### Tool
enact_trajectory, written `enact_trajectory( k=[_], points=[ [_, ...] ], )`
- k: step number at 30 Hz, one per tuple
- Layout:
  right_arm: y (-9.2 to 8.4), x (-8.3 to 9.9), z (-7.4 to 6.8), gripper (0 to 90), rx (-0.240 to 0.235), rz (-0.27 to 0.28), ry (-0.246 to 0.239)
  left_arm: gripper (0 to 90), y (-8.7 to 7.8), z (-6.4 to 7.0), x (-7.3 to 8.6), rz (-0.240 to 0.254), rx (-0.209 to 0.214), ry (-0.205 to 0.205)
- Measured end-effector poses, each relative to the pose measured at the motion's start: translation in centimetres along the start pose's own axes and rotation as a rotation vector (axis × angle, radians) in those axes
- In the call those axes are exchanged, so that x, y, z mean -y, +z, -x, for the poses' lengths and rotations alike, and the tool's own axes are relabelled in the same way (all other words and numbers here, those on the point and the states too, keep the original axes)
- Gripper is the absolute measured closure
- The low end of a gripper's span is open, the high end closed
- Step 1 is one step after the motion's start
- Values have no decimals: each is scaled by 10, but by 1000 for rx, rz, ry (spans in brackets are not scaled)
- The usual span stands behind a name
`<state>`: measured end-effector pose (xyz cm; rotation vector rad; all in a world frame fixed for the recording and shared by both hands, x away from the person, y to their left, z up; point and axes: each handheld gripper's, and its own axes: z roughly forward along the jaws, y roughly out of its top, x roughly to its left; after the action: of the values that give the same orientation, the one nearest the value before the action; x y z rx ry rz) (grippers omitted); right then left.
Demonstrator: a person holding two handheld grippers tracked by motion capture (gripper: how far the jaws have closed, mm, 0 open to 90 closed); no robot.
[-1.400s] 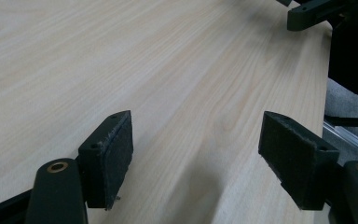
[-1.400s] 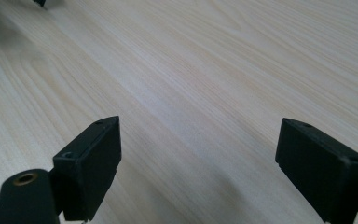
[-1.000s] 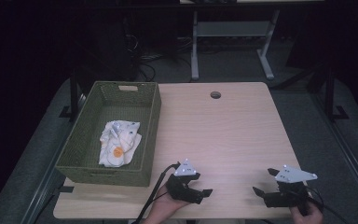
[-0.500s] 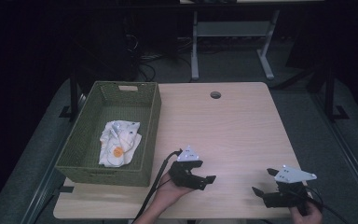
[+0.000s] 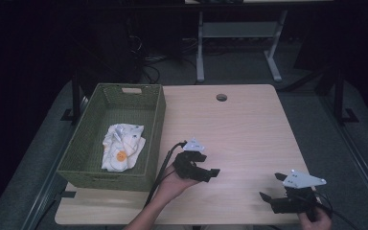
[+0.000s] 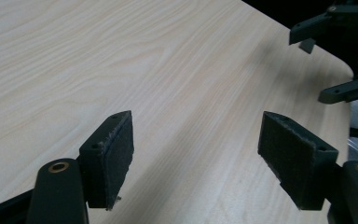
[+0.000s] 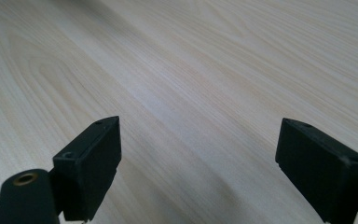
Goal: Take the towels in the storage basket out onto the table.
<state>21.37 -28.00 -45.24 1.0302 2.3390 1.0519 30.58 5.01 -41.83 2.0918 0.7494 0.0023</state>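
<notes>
Dark surroundings frame a pale wood worktop (image 5: 249,129). Your left gripper (image 5: 206,173) at lower centre and right gripper (image 5: 273,196) at lower right both hover with jaws wide and empty. The crumpled white cloth (image 5: 122,146) lies inside the green woven basket (image 5: 155,129) at left, untouched; judged from this, retrieval has not begun. The basket wall stands between jaws and cloth.

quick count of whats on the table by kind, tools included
basket: 1, green, woven
cloth: 1, white with an orange spot, crumpled inside the basket
tool: 2, black, left tool and right tool, both open with nothing between the jaws
total: 4
</notes>
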Motion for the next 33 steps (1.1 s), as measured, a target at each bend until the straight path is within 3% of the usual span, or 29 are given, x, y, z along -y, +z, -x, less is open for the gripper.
enact_trajectory(
  k=[7,12,23,29,33],
  points=[
    [0,0,-1,140,-1,0,-1,267,-15,-6,-14,41,71,-27],
    [0,-1,-2,139,-4,-2,-10,267,-28,-15,-21,29,140,-26],
    [0,-2,-3,139,-3,0,-19,266,-62,-18,-38,10,167,49],
    [0,-2,-4,139,-1,-5,-20,266,-77,-32,-47,7,177,29],
    [0,-2,-3,139,-3,-2,-27,268,-87,-39,-50,30,195,4]
  ],
)
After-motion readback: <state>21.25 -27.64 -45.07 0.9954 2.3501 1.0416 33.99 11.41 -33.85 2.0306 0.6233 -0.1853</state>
